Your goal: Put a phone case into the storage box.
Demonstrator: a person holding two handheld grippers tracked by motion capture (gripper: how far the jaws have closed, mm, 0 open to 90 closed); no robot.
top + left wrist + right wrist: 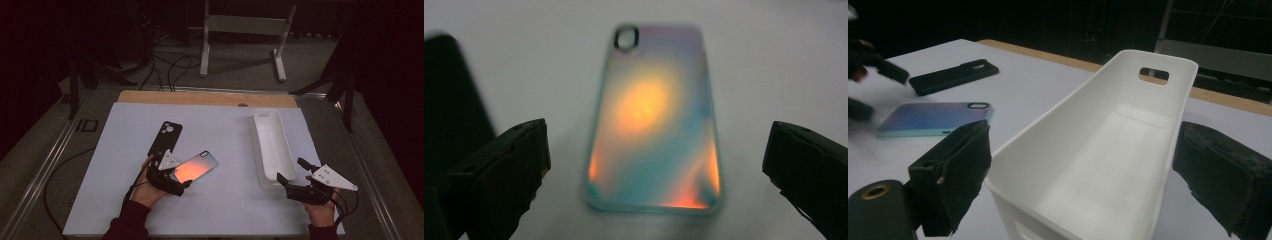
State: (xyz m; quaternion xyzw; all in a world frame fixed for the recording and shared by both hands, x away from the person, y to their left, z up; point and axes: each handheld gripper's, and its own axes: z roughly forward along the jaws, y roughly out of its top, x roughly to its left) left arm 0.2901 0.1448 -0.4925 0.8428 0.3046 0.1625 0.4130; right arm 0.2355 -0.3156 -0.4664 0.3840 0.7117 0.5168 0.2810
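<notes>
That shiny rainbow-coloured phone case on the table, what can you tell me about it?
The iridescent phone case lies flat on the white table, back up, beside a black case. Its glossy back shimmers orange, teal and violet, with a pale mint rim and an oval camera cutout at one corner. The left gripper hovers over it, jaws wide either side, not touching.

white table (210, 210), iridescent case (194, 167), black case (165, 138), white bin (271, 145)

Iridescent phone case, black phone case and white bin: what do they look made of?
Iridescent phone case: probably glossy plastic with a soft pale rim; orange-to-teal sheen shifts between views.
Black phone case: matte, likely rubbery plastic or silicone; hardly any reflection.
White bin: rigid moulded plastic, smooth satin finish, with thin even walls and a cut-out handle slot.
</notes>
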